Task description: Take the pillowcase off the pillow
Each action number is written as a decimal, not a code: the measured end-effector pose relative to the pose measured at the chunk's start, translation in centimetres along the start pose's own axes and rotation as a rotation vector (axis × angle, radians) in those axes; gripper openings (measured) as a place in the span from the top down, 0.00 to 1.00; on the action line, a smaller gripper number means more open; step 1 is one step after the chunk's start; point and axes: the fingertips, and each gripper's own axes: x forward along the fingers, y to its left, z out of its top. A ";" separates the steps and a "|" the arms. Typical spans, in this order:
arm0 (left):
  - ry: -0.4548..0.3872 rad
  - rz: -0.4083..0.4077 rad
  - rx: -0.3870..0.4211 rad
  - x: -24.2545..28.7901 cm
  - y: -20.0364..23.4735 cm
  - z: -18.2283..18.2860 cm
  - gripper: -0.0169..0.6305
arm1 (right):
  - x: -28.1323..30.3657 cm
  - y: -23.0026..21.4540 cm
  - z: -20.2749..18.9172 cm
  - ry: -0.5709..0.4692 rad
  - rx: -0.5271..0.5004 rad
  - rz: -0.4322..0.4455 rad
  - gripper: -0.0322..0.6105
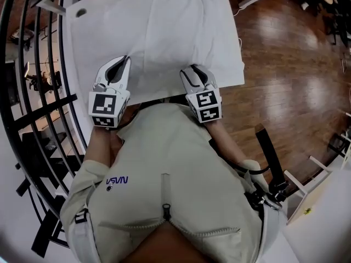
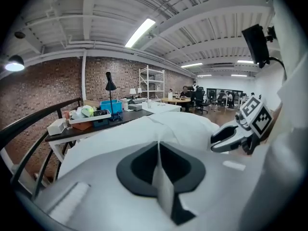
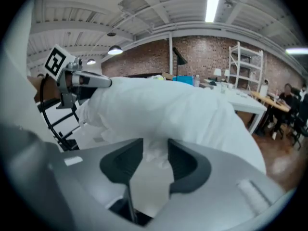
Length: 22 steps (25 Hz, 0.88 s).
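Left hand-held gripper (image 1: 123, 63): clenched on a thin fold at the near left edge of the white pillowcase (image 1: 170, 32), which lies on the white desk (image 1: 88, 48). Right hand-held gripper (image 1: 193, 71): released, its jaws apart around bunched cloth at the pillowcase's near edge.

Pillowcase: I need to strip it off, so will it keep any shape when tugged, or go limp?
Probably limp: a crumpled fold of the pillowcase bunches between the right gripper's open jaws. Likely light and thin, judging by its soft creases. It may well stretch and drag before sliding.
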 end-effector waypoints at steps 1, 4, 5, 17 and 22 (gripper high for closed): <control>-0.003 -0.001 -0.005 0.1 0.0 0.0 0.95 | 0.2 0.1 0.2 -0.007 0.041 0.011 0.68; -0.003 -0.015 -0.016 0.2 -0.1 -0.2 0.95 | 1.3 -0.7 0.8 -0.021 0.116 -0.012 0.70; -0.003 -0.019 -0.019 0.1 -0.1 -0.3 0.95 | 1.5 -1.2 0.8 -0.017 0.110 -0.033 0.81; -0.118 0.081 -0.089 -1.1 5.9 3.1 0.95 | -5.0 -9.2 3.3 -0.091 -0.051 -0.391 0.94; -0.111 0.067 -0.145 -1.4 6.0 1.8 0.95 | -7.4 -15.3 1.5 -0.042 0.001 -0.526 0.94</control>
